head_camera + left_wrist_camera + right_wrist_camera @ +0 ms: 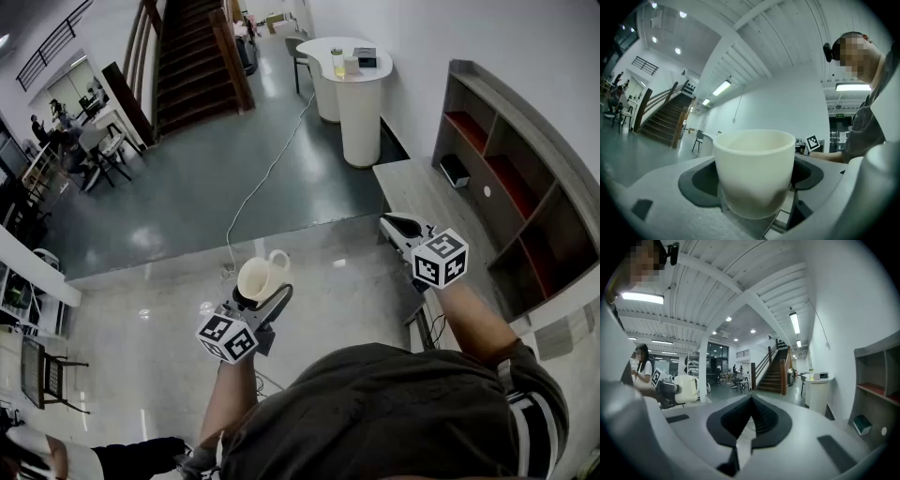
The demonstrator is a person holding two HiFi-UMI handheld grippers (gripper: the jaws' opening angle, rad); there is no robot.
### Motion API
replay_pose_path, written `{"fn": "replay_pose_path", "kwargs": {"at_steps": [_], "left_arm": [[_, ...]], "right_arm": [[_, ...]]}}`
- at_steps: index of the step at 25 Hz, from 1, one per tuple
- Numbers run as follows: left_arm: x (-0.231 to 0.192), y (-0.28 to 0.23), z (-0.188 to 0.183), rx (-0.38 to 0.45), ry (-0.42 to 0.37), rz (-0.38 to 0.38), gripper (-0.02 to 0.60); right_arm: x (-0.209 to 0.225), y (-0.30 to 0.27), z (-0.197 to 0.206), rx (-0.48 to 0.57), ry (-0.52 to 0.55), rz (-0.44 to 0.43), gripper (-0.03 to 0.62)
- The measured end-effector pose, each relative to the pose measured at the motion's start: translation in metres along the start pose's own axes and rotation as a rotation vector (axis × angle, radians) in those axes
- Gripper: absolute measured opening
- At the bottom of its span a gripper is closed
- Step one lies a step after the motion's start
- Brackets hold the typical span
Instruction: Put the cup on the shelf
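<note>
A cream cup [260,277] with a handle stands upright in my left gripper [265,302], which is shut on its lower body and held in the air over the floor. In the left gripper view the cup [754,171] fills the space between the dark pads. The same cup [687,388] shows small at the left of the right gripper view. My right gripper [397,229] is shut with nothing in it, raised over the low wooden table. The wooden shelf [511,178] with open compartments stands along the right wall, and appears again as the shelf [876,390] at the right edge.
A low wooden table [422,192] runs in front of the shelf; a small dark box [455,170] sits in a lower compartment. A white round counter [352,84] stands farther back. A cable [267,173] trails across the shiny floor. A staircase [192,56] rises behind.
</note>
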State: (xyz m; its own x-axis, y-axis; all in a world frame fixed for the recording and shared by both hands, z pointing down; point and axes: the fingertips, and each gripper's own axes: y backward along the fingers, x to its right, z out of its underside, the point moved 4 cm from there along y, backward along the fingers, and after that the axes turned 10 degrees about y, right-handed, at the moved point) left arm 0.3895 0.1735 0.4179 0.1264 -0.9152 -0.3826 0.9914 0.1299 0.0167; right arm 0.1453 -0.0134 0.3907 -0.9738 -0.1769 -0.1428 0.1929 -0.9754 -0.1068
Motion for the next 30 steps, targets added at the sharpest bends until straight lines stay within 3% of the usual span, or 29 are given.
{"fn": "replay_pose_path", "kwargs": {"at_steps": [21, 30], "left_arm": [[0.076, -0.068, 0.022, 0.022, -0.016, -0.020, 0.426], [0.067, -0.086, 0.022, 0.013, -0.011, -0.032, 0.426]], "right_arm": [[0.060, 0.066, 0.006, 0.023, 0.021, -0.047, -0.009], [0.078, 0.056, 0.016, 0.022, 0.008, -0.055, -0.009]]}}
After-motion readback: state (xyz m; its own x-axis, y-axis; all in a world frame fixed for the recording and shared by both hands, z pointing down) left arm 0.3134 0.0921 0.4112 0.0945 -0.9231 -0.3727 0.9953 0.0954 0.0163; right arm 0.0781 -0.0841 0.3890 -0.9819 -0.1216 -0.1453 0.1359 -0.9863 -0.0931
